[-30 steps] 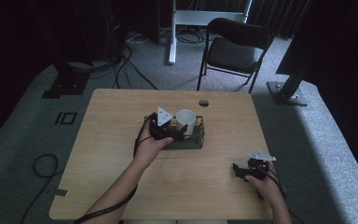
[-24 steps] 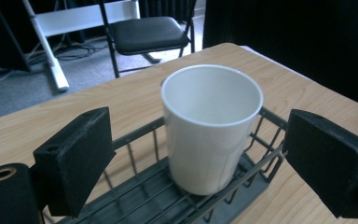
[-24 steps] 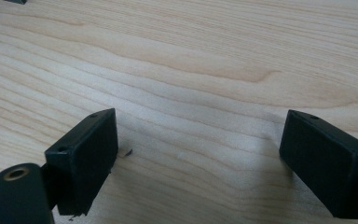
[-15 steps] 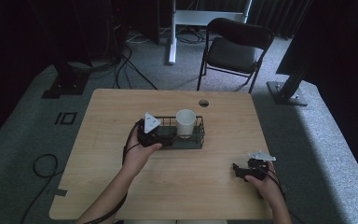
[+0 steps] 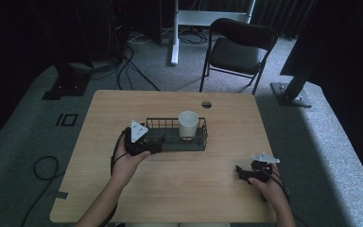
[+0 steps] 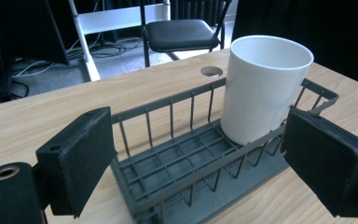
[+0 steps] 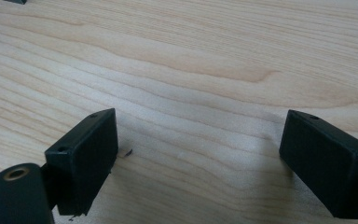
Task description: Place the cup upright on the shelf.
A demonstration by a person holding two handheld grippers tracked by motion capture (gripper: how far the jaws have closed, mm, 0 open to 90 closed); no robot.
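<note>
Overhead, my left tongs (image 5: 157, 140) hung at the near-left end of the wire basket (image 5: 174, 142), jaws apart with nothing between them; they had just been narrowing a little. The white cup (image 5: 188, 125) stood upright in the basket's right half, and the basket sat near the middle of the bench (image 5: 123, 198). My right tongs (image 5: 241, 173) rested on the bench well to the near right of the basket, clear of everything.

Along my left tongs (image 6: 200, 154), the basket (image 6: 177, 168) lay straight ahead, its near-left corner between the open pads, the cup (image 6: 261, 88) at its far end. I judged the cup light, stiff and smooth, likely slippery; a hold across its wall below the rim looked safest. The basket seemed rigid and light, best taken by its top rail.

Along my right tongs (image 7: 198, 158), the jaws stood wide over bare wood (image 7: 191, 70).

Room was ample around the basket on every side, the bench edges well off.
</note>
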